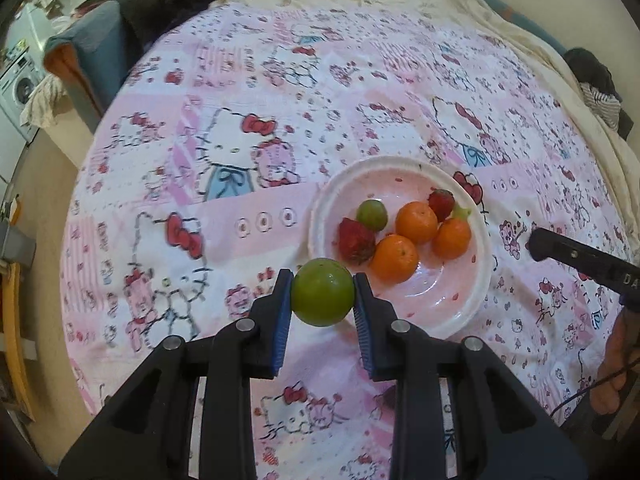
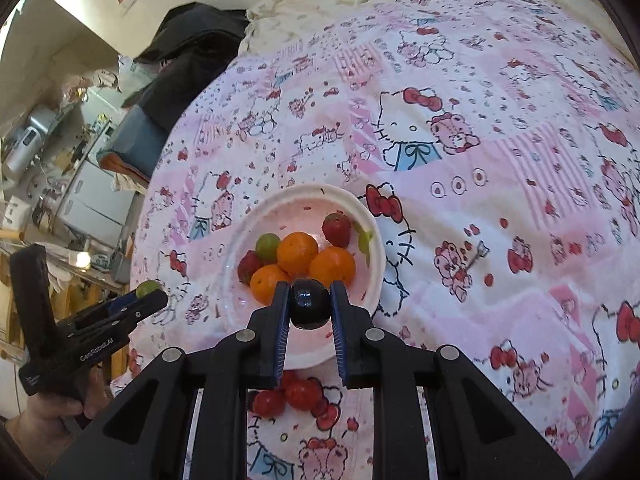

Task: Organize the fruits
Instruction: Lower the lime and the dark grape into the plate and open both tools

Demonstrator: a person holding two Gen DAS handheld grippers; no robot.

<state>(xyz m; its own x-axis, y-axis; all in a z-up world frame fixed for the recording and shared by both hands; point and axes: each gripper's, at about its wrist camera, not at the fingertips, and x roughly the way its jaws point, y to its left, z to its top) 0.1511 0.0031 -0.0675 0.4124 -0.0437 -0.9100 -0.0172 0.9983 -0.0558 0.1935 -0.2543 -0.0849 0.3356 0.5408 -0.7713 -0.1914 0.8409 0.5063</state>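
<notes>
Two fruits are in your grip: your left gripper (image 1: 322,298) pinches a lime (image 1: 322,297) above the bedspread (image 1: 224,92) beside the bowl (image 1: 476,300), and your right gripper (image 2: 309,304) is clamped on a dark plum (image 2: 309,303) over the bowl's oranges (image 2: 298,252).

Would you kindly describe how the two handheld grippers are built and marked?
Both are matte black plastic. The left gripper and right gripper have two angular arms with triangular cut-outs and silver pivot pins, ending in ribbed blue pads. From the side, the left one shows a pistol-style handle and white lettering on its body. A thin dark cable trails beside the right gripper.
</notes>
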